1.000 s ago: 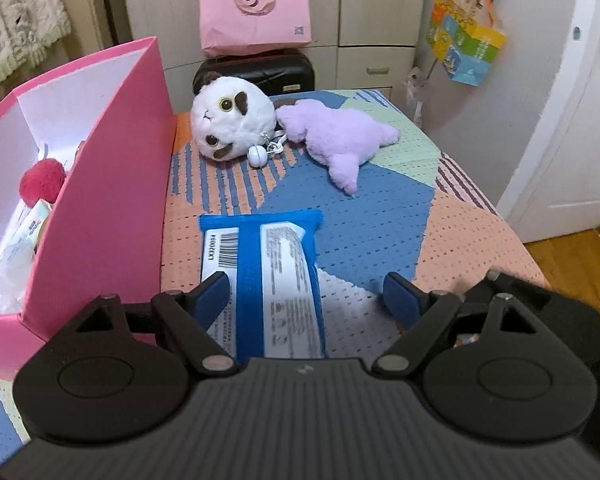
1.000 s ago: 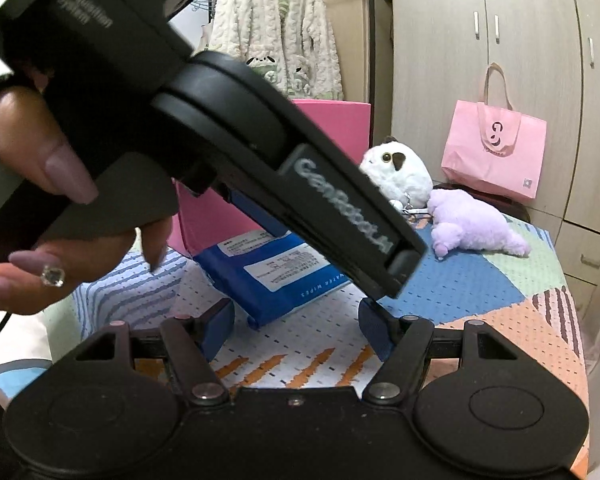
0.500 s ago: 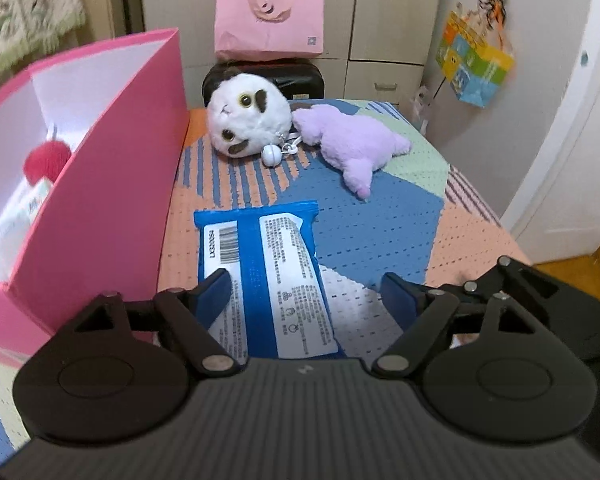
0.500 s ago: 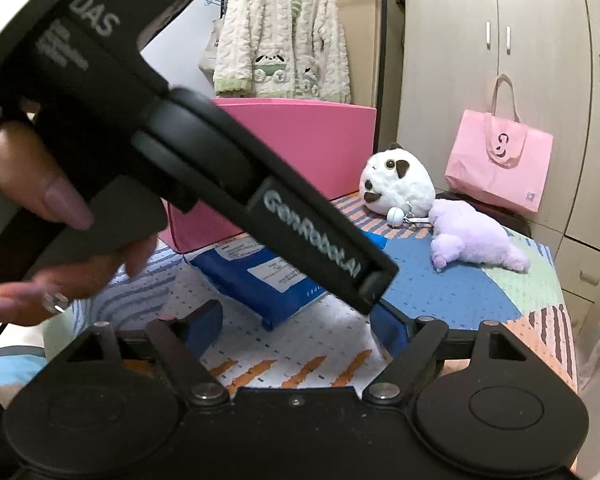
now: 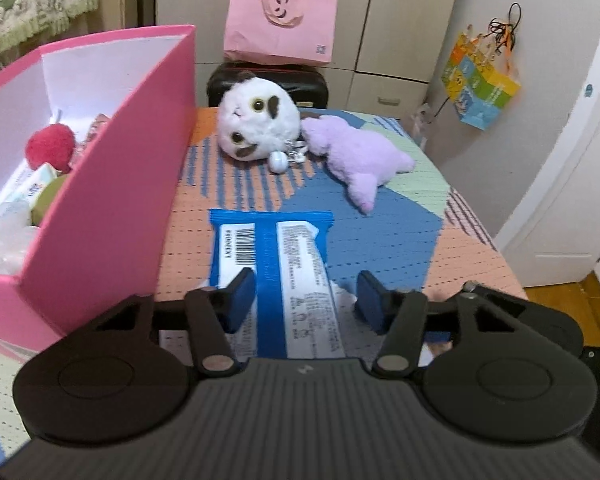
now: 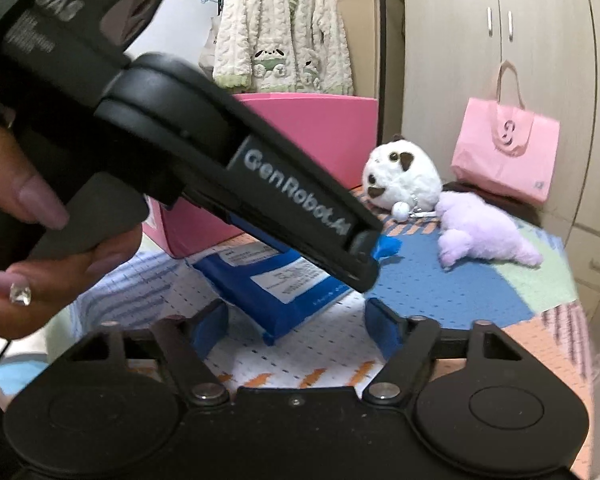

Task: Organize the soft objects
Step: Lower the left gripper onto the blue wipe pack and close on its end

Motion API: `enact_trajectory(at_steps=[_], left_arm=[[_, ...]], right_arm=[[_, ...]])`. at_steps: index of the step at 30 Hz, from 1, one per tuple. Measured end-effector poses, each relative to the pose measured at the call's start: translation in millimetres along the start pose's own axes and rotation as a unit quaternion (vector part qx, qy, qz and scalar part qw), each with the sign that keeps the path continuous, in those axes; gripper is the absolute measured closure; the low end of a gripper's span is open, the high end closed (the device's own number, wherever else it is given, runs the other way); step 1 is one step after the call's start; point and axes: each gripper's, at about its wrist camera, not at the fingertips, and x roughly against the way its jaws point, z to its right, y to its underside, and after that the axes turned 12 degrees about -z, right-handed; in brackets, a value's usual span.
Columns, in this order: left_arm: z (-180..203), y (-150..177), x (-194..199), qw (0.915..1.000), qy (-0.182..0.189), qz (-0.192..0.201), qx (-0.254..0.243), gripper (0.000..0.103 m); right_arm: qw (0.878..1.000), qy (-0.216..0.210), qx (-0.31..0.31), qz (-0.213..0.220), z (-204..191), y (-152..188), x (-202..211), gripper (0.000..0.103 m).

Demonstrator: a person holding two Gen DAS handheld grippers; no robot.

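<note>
A blue wipes pack [image 5: 300, 264] with white labels lies flat on the patchwork tablecloth [image 5: 380, 236]. My left gripper [image 5: 306, 298] hangs over its near end, jaws closing with the pack between them. A strip of cloth still shows between the right pad and the pack. In the right wrist view the left gripper's finger [image 6: 300, 208] slants down onto the pack [image 6: 276, 284]. My right gripper [image 6: 296, 320] is closing on nothing, just short of the pack's corner. A white plush [image 5: 260, 128] and a purple plush [image 5: 356, 156] lie at the far end.
An open pink box [image 5: 112, 200] stands left of the pack, holding a red plush ball [image 5: 50, 150] and packets. A pink tote bag [image 5: 280, 16] sits on a black case behind the table. A person's hand [image 6: 60, 256] holds the left gripper. A white door is at right.
The left gripper's jaws have narrowed around the near end of the wipes pack and the hand has rolled a little. The right gripper's jaws widened, then narrowed. The plush toys have not moved.
</note>
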Motion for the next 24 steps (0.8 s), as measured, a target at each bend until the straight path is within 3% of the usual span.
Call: enact_trajectory(at_steps=[1,2,3,6,14,24], left_arm=[[-1,0,1,1.0,-0.006,0.0,-0.002,0.051],[-1,0,1,0.9999,-0.014,0.002,-0.004,0.051],[-1,1,2,0.9997,-0.023,0.005,-0.005,0.051],[0,1,3,0.9996,-0.027,0.01,-0.004,0.049],[7,-8,-6,0.9997,-0.022,-0.002,-0.011,0.021],[7,-20,-13,0.9994,-0.033,-0.009,-0.002,0.017]], right_arm=[[1.0,-0.009,0.001,0.0,0,-1,0,0.042],[1.0,-0.018,0.006,-0.001,-2,-2,0,0.059],[1.0,-0.016,0.006,-0.002,-4,-3,2,0.066],[1.0,-0.009,-0.006,-0.004,-4,-5,5,0.076],[1.0,0.018,-0.012,-0.01,-1,4,13,0.085],[0.999,0.038,-0.028,-0.021,16,14,23,0.096]])
